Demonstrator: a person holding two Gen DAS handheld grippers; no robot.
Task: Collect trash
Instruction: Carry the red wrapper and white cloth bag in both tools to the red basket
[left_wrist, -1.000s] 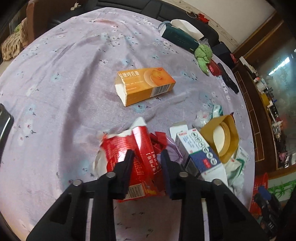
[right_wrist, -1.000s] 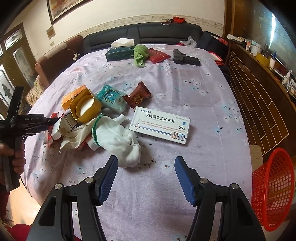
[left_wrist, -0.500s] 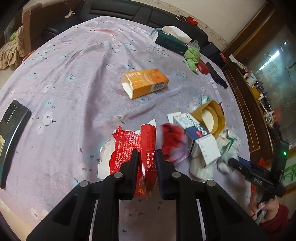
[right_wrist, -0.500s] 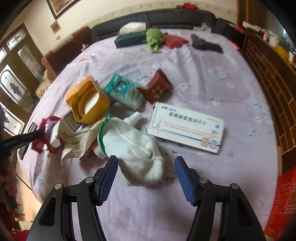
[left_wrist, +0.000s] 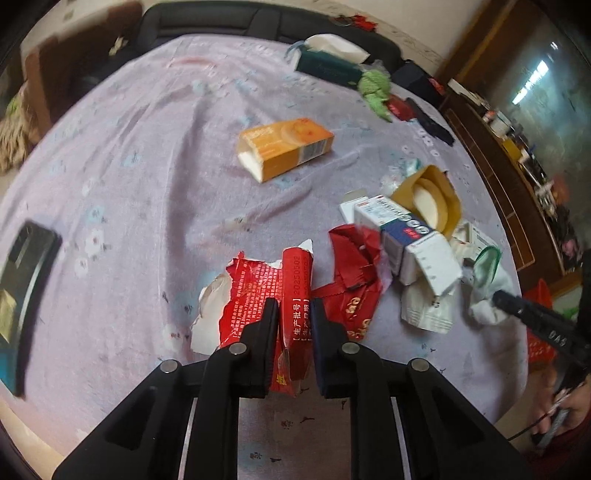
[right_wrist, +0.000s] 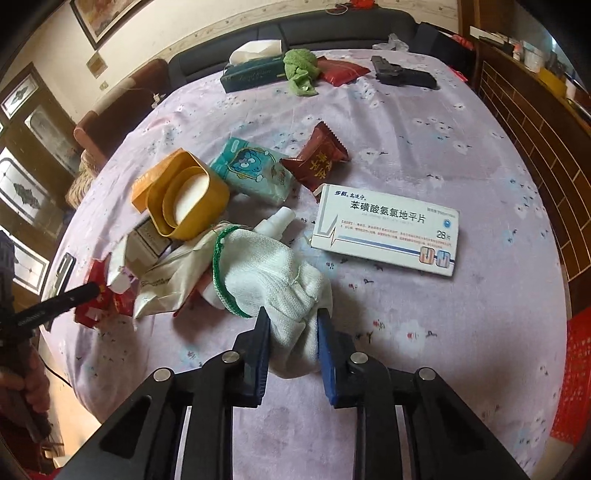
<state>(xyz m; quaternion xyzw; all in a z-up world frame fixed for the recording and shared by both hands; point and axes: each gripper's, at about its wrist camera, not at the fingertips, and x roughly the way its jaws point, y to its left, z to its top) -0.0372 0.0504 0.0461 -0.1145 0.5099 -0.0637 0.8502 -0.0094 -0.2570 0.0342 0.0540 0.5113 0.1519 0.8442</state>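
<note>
Left gripper (left_wrist: 293, 325) jaws clamped on torn red wrapper (left_wrist: 258, 291), low on the counter (left_wrist: 147, 147). Right gripper (right_wrist: 291, 338) jaws pinching white cloth glove (right_wrist: 273, 273). Beyond, yellow tub (right_wrist: 184, 195) on its side, pale disc within; white medicine box (right_wrist: 386, 234) flat. Farther, orange carton (left_wrist: 286, 146), end open. Tissue box (right_wrist: 255, 70) at the far edge, tissue protruding.
</note>
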